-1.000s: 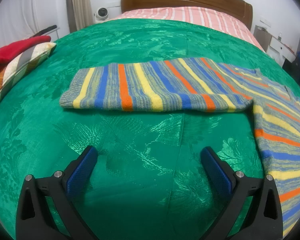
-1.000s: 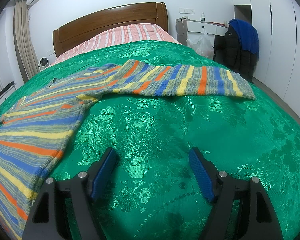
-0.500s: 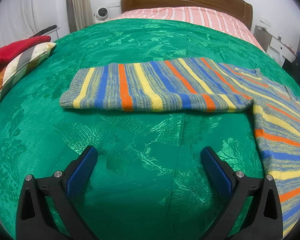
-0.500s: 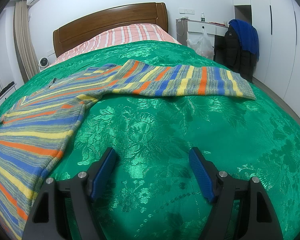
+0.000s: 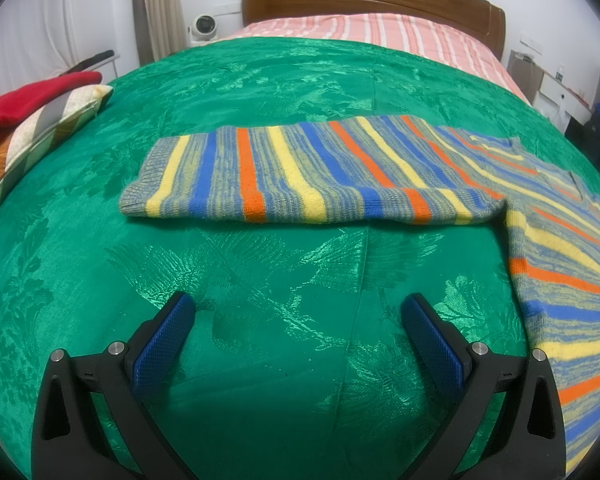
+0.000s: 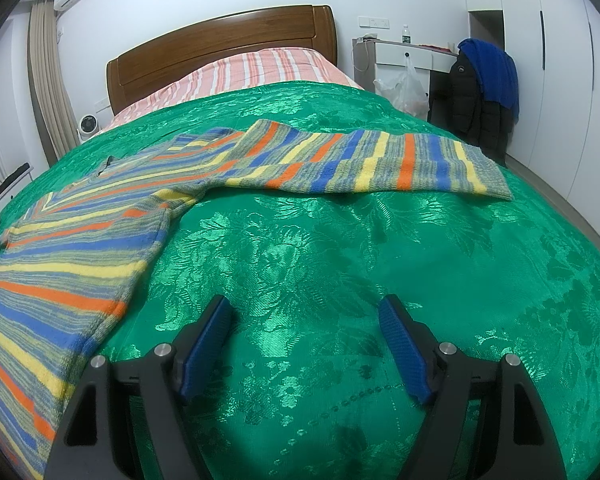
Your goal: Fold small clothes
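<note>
A striped knit sweater point(image 5: 300, 172) in blue, yellow, orange and grey lies flat on the green bedspread point(image 5: 260, 280), both sleeves spread out sideways. In the left wrist view its left sleeve stretches across the middle and its body runs down the right edge. My left gripper point(image 5: 298, 312) is open and empty, hovering over bare bedspread short of the sleeve. In the right wrist view the sweater point(image 6: 80, 248) fills the left side, its right sleeve point(image 6: 380, 164) reaching right. My right gripper point(image 6: 304, 316) is open and empty over the bedspread point(image 6: 380, 248), below that sleeve.
A striped pillow point(image 5: 28, 140) with a red cloth point(image 5: 24, 100) on it lies at the bed's left edge. A wooden headboard point(image 6: 220, 52) and pink striped sheet point(image 6: 240, 76) are at the far end. A desk and chair with dark and blue jackets point(image 6: 484, 88) stand right of the bed.
</note>
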